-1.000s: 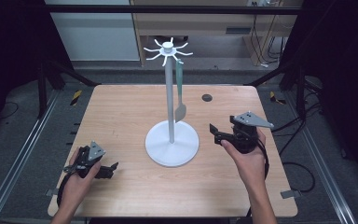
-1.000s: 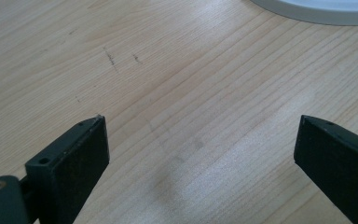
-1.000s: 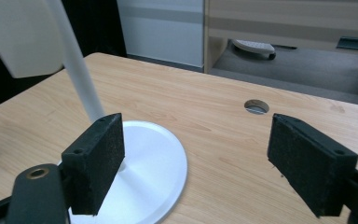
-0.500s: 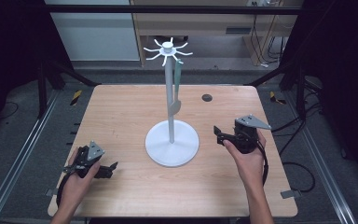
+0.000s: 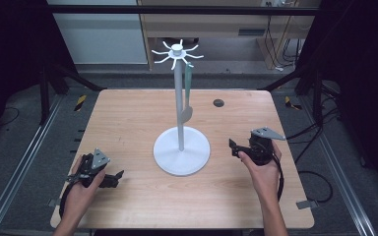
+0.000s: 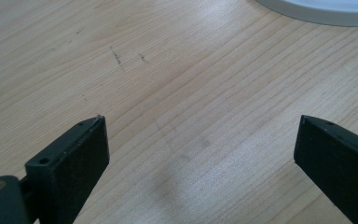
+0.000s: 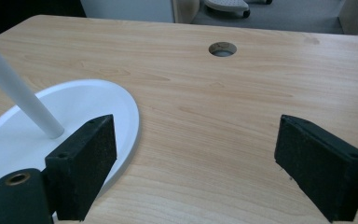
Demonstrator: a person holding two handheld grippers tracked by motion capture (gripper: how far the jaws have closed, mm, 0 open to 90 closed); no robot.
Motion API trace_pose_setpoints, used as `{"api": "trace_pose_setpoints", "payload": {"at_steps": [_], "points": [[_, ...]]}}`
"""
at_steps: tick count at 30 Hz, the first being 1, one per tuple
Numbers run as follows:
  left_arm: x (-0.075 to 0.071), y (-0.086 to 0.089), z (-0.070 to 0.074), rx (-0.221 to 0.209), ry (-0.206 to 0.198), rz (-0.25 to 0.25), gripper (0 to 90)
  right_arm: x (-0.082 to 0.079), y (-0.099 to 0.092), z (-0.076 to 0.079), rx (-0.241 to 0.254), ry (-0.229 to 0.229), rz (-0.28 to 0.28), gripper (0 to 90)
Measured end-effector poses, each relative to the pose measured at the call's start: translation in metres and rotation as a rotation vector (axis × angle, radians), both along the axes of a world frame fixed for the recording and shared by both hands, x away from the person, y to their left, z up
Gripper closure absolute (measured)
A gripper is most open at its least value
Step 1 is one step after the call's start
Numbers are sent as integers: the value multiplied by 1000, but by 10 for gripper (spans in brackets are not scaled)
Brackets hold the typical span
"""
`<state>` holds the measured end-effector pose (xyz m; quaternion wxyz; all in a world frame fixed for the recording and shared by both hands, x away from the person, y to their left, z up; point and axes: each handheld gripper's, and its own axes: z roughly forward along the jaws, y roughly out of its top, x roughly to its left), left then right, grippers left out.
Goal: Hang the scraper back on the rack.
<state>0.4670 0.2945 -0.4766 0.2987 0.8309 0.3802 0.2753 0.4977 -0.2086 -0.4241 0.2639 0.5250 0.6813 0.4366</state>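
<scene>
The right tool (image 5: 235, 146) has just been opening, wide and empty, beside the white stand (image 5: 181, 150). The left tool (image 5: 115, 176) rests wide on the surface (image 5: 128, 113). I think a careless sideways move could knock the stand's base and swing the hanging spatula (image 5: 187, 96) off.

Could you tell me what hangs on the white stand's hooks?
One green spatula-like utensil hangs from a hook of the white stand, behind the pole. Its lower blade is partly covered by the pole.

Mid-frame, pale wooden table (image 5: 128, 123) with round dark hole (image 5: 218, 103) right of centre; at top, white panel (image 5: 98, 34) beside wooden cabinet (image 5: 216, 24); at lower left, metal rail (image 5: 19, 167) on grey floor (image 5: 24, 123); yellow-black markers (image 5: 80, 102) at both sides.
</scene>
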Motion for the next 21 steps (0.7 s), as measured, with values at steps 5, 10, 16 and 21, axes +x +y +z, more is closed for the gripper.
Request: {"api": "trace_pose_setpoints", "payload": {"at_steps": [5, 10, 16, 21], "points": [[0, 0, 0, -1, -1, 1, 29, 1, -2, -8, -3, 30, 7, 115], [0, 0, 0, -1, -2, 1, 29, 1, -1, -17, -7, 52, 12, 113], [0, 0, 0, -1, -1, -3, 29, 1, 2, -25, -28, 84, 31, 106], [0, -1, 0, 3, -3, -5, 29, 1, 3, -31, -31, 106, 41, 106]]}}
